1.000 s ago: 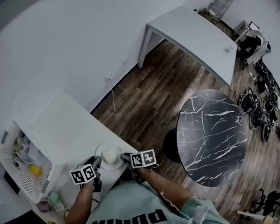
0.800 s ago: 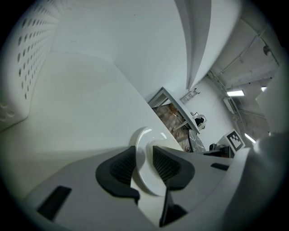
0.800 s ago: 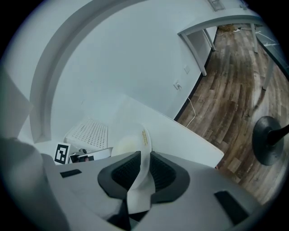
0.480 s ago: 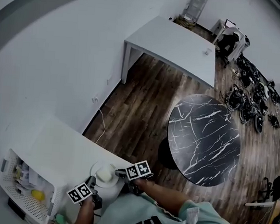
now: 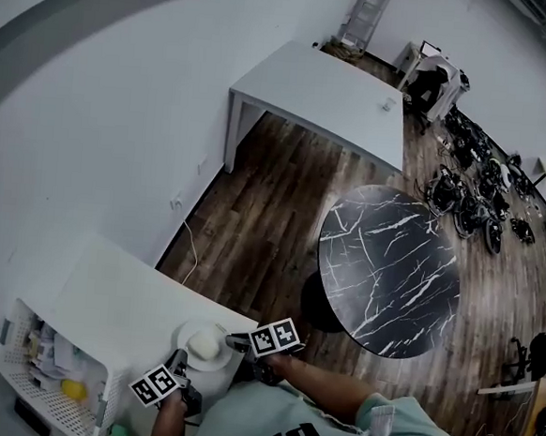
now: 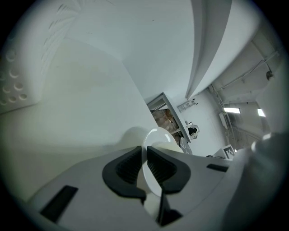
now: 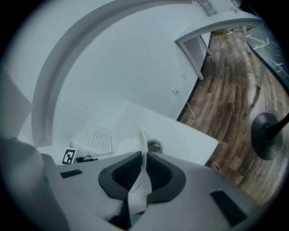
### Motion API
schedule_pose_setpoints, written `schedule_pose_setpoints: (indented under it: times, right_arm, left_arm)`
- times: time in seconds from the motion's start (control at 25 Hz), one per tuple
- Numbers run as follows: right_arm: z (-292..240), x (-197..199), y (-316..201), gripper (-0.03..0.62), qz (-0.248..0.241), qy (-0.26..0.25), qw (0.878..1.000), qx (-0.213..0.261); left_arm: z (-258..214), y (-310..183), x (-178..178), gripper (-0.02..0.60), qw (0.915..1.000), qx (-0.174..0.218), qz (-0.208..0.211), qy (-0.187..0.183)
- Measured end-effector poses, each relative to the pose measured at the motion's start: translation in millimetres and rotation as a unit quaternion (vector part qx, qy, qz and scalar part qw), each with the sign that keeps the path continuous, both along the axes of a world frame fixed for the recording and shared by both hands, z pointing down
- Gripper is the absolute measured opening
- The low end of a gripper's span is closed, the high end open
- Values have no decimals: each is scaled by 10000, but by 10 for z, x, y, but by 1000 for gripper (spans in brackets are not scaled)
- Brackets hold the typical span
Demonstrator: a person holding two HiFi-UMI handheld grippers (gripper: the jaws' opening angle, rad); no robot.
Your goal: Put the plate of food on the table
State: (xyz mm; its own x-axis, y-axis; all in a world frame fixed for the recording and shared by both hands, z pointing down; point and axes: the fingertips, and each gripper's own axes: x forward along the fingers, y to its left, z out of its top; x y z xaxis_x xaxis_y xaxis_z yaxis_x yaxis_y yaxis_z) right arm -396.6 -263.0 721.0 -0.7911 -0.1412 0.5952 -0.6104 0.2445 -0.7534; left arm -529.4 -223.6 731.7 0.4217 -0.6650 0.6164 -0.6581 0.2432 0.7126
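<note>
A: Where is the plate [image 5: 189,332] showing up?
B: It is sitting in the lower left of the head view, over the right-hand end of the white counter [image 5: 116,294], and it is carrying a pale lump of food [image 5: 206,345]. I am not managing to tell whether it is resting on the counter or hanging just above it.
A: What is the left gripper [image 5: 179,359] doing?
B: Its jaws have just been closing, and they are pinching the plate's lower-left rim. Its own view is showing the rim wedged between the dark pads [image 6: 128,166].
A: And the right gripper [image 5: 235,340]?
B: It is clamping the opposite rim, with a pad pressing on each face. A perforated basket [image 5: 44,382] is standing at the counter's left end. A round black marble table [image 5: 388,268] is standing well apart, right of centre.
</note>
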Motion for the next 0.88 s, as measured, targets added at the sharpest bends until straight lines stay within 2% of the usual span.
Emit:
schedule_pose_setpoints:
  times: [0.4, 0.88]
  right_arm:
    - [-230, 257, 167, 40, 530, -52, 9981, 318]
    - [-378, 591, 483, 40, 1292, -118, 9903, 502]
  left_arm:
    - [-193, 35, 219, 44, 9989, 296, 348, 121]
    - [-382, 131, 518, 41, 9930, 575, 1025, 146]
